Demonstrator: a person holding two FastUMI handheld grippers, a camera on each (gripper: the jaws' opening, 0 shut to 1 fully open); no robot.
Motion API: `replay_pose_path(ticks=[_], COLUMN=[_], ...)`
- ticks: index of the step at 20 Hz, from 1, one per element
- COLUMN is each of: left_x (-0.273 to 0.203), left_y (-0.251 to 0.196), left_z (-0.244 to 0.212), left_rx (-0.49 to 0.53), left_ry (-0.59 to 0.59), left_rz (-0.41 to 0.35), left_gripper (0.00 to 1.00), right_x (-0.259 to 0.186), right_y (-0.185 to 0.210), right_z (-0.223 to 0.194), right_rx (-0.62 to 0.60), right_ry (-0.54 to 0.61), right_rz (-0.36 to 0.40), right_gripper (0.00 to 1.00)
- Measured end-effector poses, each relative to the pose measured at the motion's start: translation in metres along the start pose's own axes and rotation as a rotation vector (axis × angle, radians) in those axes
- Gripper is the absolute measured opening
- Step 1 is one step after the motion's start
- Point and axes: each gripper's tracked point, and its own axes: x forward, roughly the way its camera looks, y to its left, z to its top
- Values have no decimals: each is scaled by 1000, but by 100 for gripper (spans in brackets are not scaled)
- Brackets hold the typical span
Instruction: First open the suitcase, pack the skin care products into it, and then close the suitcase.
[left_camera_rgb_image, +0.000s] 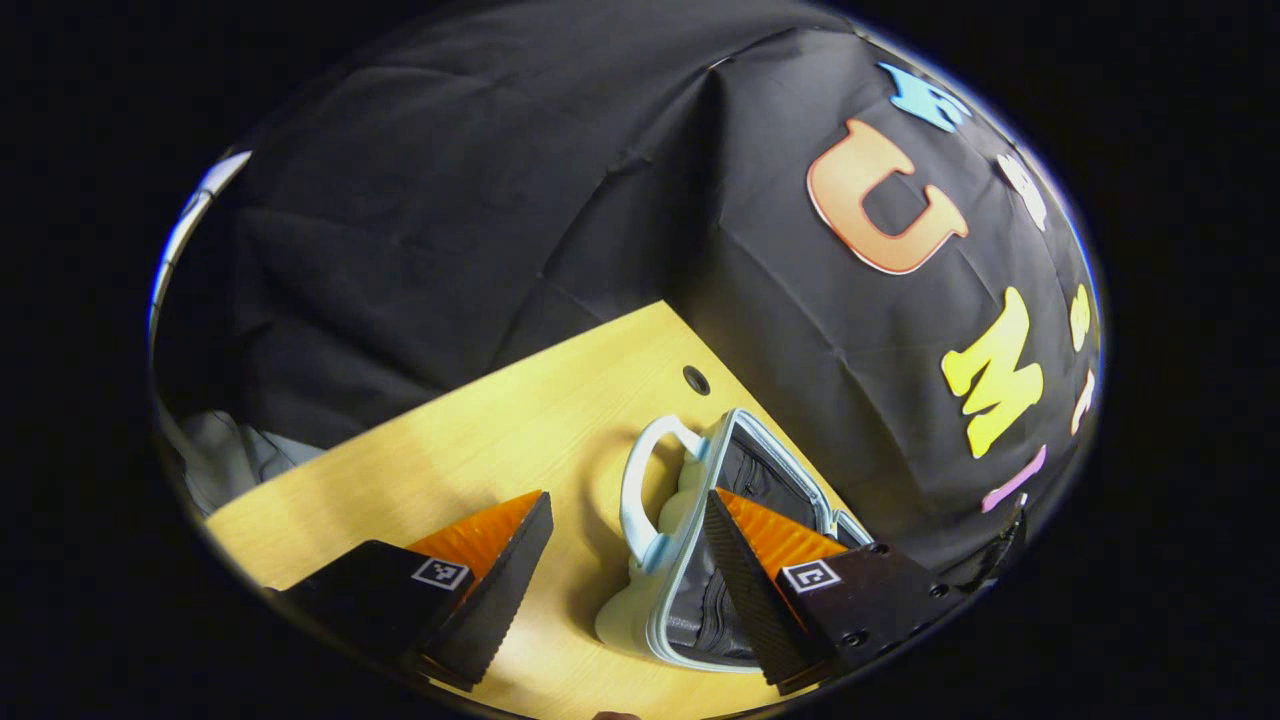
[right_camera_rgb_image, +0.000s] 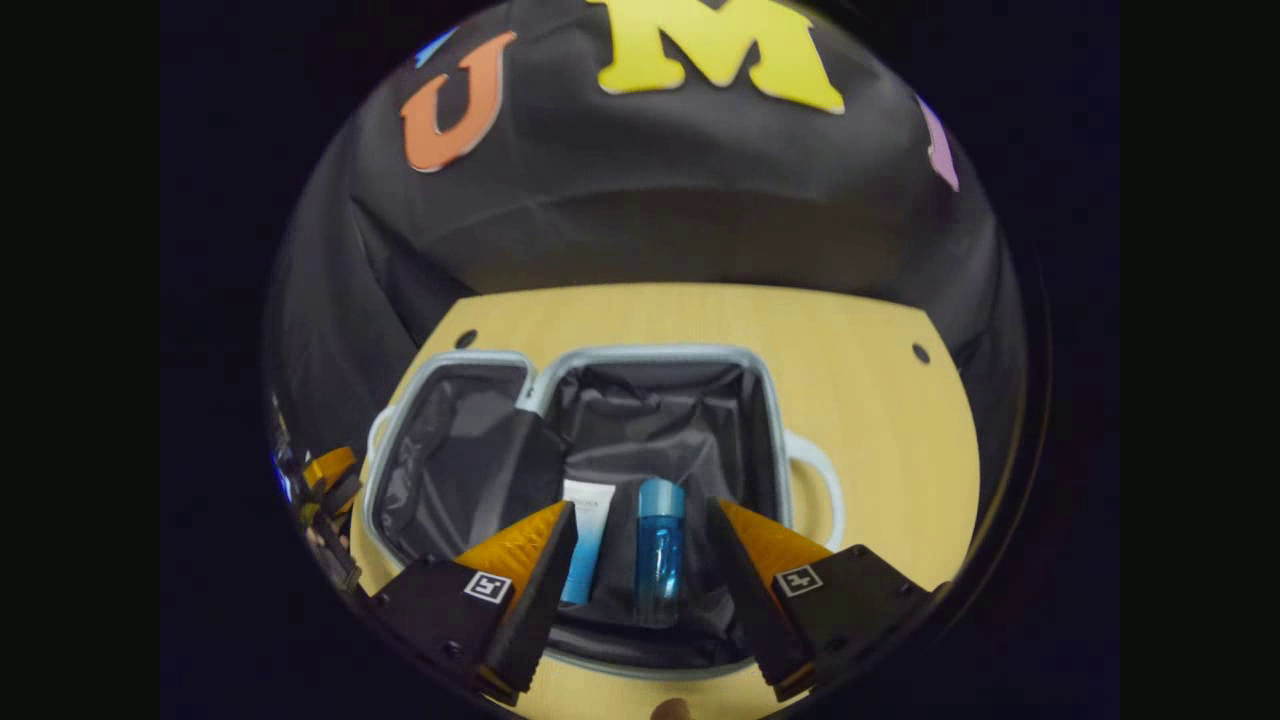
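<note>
The small pale suitcase (right_camera_rgb_image: 650, 352) lies open on the wooden table, its black-lined lid half (right_camera_rgb_image: 450, 450) spread to the left. In the right half lie a white and blue tube (right_camera_rgb_image: 585, 530) and a blue bottle (right_camera_rgb_image: 660, 545), side by side. My right gripper (right_camera_rgb_image: 642, 505) hovers open just above them, one finger on either side of the pair. In the left gripper view the suitcase (left_camera_rgb_image: 625, 610) is seen from its end, its white handle (left_camera_rgb_image: 640, 480) arching up. My left gripper (left_camera_rgb_image: 628, 495) is open and straddles that handle without touching it.
The light wooden table (right_camera_rgb_image: 860, 400) has small round holes (right_camera_rgb_image: 920, 352) near its far edge. Bare tabletop (left_camera_rgb_image: 450, 450) lies left of the suitcase. A second handle (right_camera_rgb_image: 825, 480) sticks out on the suitcase's right side. The left gripper (right_camera_rgb_image: 330, 480) shows beside the lid.
</note>
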Motion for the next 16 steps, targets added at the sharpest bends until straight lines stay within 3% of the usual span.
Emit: replay_pose_path(ticks=[2,4,5,6,7,8,12,15,16], left_x=[12,18,23,26,29,32,42,48,49], left_y=[-1,11,15,17,13,8,-3,-7,-9], left_z=[-3,-5,-5,-6,-7,-9,-20,-17,-17], left_rx=[-87,-95,-87,-87,-102,-117,-144,-161,-164], left_ry=[21,25,29,34,42,47,72,63,56], left_rz=[-39,0,5,10,-4,-18,-58,-59,-62], left_gripper=[97,96,87,94,87,72,50,20,19], right_x=[-42,-85,-106,-130,-152,-175,-244,-265,-270], right_y=[-4,-15,-24,-37,-48,-63,-104,-126,-131], right_z=[24,42,49,56,66,74,84,86,86], right_rx=[-44,-71,-74,-69,-65,-70,-75,-70,-79], right_ry=[-90,-157,-176,-210,-251,-294,-382,-416,-428], right_rz=[21,9,-13,-33,-60,-95,-203,-254,-264], right_gripper=[77,77,77,78,79,79,80,80,80])
